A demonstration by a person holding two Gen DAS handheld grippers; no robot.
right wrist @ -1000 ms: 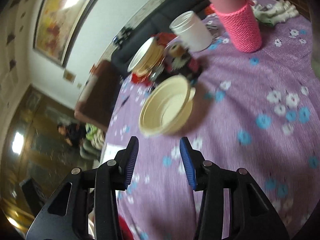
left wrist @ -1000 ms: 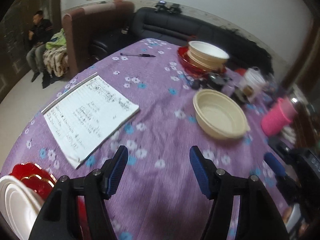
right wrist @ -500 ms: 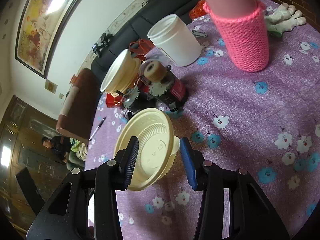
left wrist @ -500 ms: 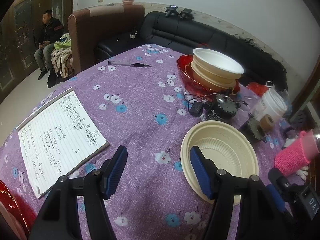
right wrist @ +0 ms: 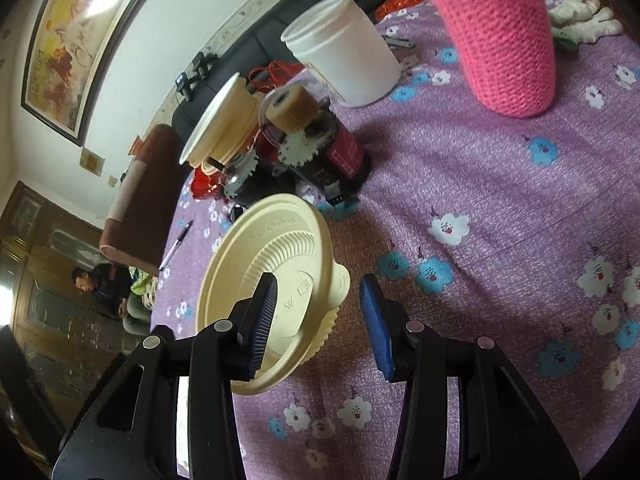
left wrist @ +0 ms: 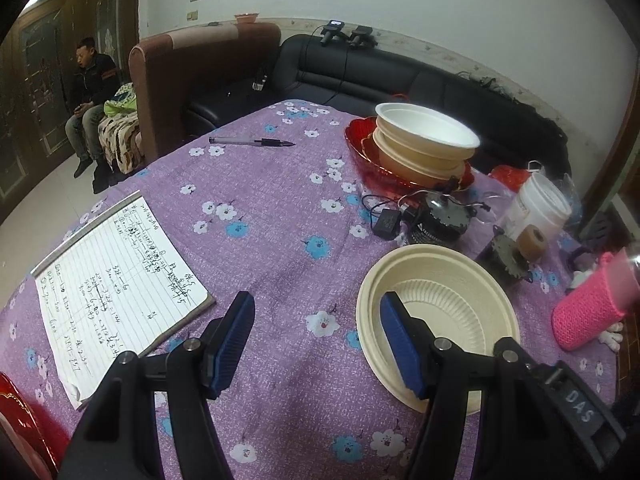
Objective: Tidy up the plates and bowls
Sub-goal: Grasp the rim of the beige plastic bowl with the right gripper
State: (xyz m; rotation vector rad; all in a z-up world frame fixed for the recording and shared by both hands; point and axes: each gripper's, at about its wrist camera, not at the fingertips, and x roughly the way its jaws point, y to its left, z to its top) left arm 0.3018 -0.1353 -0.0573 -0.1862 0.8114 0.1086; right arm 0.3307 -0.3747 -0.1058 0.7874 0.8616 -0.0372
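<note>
A cream bowl [left wrist: 452, 312] sits flat on the purple flowered tablecloth [left wrist: 280, 240]. My left gripper [left wrist: 316, 344] is open just left of it, the right fingertip over the bowl's near-left rim and only cloth between the pads. In the right wrist view the same cream bowl [right wrist: 276, 264] has its near rim between the fingers of my right gripper [right wrist: 318, 320]. One finger is inside the bowl, the other outside, and the pads stand clear of the rim. At the back, a stack of cream bowls [left wrist: 428, 140] rests on a red plate [left wrist: 360, 148].
A written notebook [left wrist: 116, 280] and a pen [left wrist: 252, 142] lie on the left. Motors and a cable [left wrist: 440, 216], a white jar [left wrist: 540, 204], a tape roll [left wrist: 532, 242] and a pink knitted bottle [left wrist: 588, 312] crowd the right. Another red plate [left wrist: 20, 420] sits near left. A person sits beyond.
Both grippers have moved toward the lone cream bowl. The left one slid right up to its rim, and the right one came down until the rim sits between its fingers.
</note>
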